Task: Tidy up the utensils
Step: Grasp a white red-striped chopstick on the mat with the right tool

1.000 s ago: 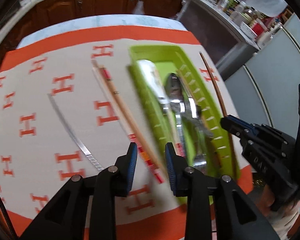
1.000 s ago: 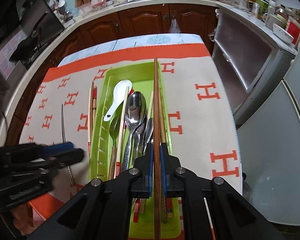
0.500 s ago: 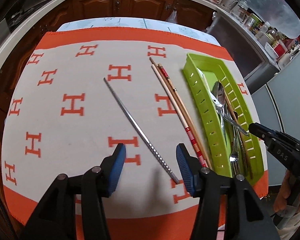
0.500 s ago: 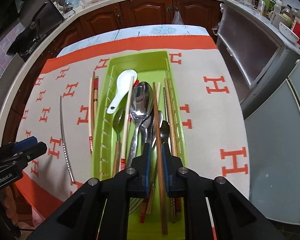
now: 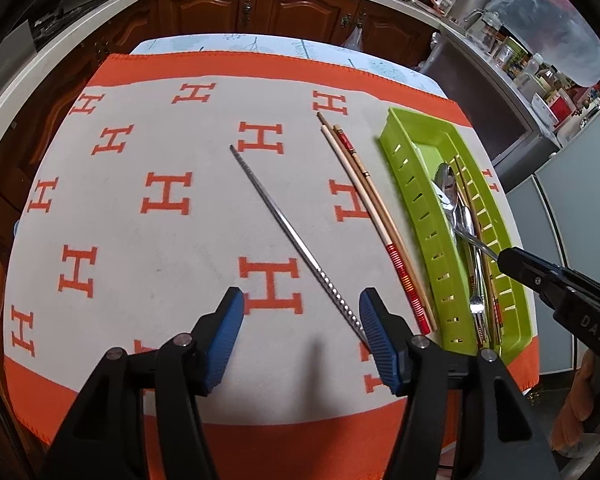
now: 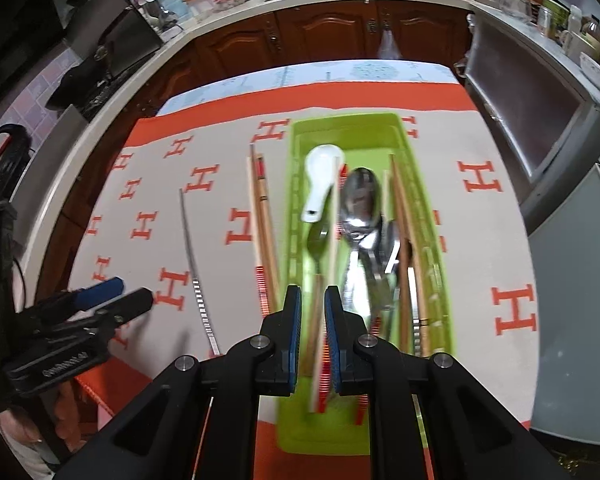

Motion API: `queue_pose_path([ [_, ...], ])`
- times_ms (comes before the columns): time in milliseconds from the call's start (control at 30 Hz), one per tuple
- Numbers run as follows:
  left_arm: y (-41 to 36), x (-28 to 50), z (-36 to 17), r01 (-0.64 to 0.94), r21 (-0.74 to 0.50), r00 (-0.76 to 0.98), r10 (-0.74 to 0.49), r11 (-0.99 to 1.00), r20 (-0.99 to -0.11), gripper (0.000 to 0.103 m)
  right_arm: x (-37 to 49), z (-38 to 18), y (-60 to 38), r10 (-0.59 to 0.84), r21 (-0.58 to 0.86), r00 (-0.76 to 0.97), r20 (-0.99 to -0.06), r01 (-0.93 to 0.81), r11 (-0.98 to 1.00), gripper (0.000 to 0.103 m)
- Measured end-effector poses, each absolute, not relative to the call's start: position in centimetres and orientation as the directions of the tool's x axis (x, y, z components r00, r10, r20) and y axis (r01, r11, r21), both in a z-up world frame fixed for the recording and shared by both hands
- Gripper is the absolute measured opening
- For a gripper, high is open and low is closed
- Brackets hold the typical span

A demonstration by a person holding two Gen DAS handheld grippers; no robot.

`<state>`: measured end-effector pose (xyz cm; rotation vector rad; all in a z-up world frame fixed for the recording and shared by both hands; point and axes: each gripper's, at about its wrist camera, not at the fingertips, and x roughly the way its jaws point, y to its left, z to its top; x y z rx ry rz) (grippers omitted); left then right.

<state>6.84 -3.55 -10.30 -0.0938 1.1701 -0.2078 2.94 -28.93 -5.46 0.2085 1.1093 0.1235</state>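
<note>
A green slotted tray (image 6: 430, 216) holds a white ceramic spoon (image 6: 320, 176), metal spoons (image 6: 360, 204), a fork and several chopsticks; it also shows in the left wrist view (image 5: 424, 216). On the cloth lie a metal chopstick (image 5: 292, 236) and a pair of wooden chopsticks (image 5: 372, 216). My left gripper (image 5: 300, 320) is open just above the cloth, its right finger by the metal chopstick's near end. My right gripper (image 6: 313, 308) is open a little over the tray's near end, nothing gripped.
An orange-and-beige cloth with H marks (image 5: 164, 196) covers the table. Wooden kitchen cabinets (image 5: 260, 12) and a cluttered counter (image 5: 512, 52) stand behind. A grey appliance (image 6: 540, 120) stands to the right of the table.
The right gripper let go of the brown chopstick, which now lies in the tray, and its fingers parted. The left gripper swung left from the tray to the metal chopstick and opened wider.
</note>
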Motion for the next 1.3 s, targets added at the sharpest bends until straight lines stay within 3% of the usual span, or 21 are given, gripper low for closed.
queue_pose_path([
  [767,1.3,7.5,-13.0,0.031,-0.244,0.362,-0.239,0.969,-0.901,0.058,9.3,-8.9,-22.3,0.295,0.297,0.286,-0.912,-0.04,0.954,0.018],
  [1300,3.5,8.4,-14.5,-0.01,-0.292,0.33,-0.273,0.956,-0.904,0.058,16.2,-14.0,-19.3,0.121,0.123,0.157,-0.98,0.009,0.992,0.017],
])
